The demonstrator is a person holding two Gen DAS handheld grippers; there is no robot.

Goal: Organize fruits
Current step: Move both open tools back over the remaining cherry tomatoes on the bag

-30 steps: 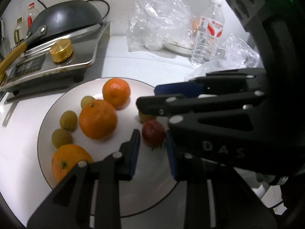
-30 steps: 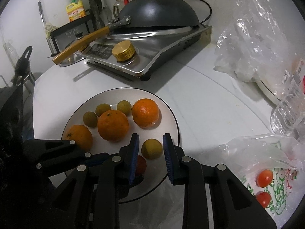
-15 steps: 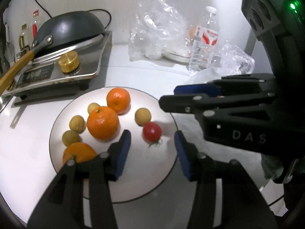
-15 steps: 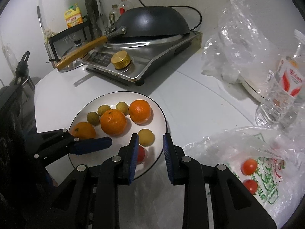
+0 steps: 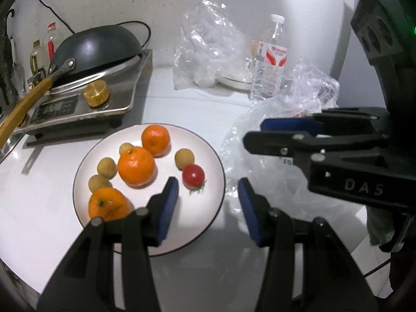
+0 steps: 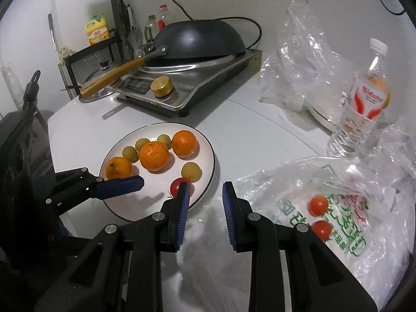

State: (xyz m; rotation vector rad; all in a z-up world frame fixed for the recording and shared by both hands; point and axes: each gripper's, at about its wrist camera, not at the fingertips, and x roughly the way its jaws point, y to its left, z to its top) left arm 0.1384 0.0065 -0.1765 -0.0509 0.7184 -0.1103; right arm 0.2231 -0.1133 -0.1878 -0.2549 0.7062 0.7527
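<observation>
Now | left tongs [image 5: 208, 195] spread, empty | right tongs [image 6: 205, 202] pressed together, empty

white plate [image 5: 208, 153] with dark rim, orange mandarins [image 5: 136, 166], red tomato [image 5: 193, 175], blue-padded claw [image 5: 208, 192]

At your back left, a dark round wok [image 6: 200, 37] sits upturned on a steel cooktop [image 6: 208, 78]; a clear plastic water bottle [image 6: 361, 104] stands upright right.

Both wrist cameras look obliquely down along their jaws at the counter [image 5: 182, 98], from close above. Left view faces the plate [image 5: 213, 208]; right view sits beside it. Both share plate and wok [image 6: 197, 39].
</observation>
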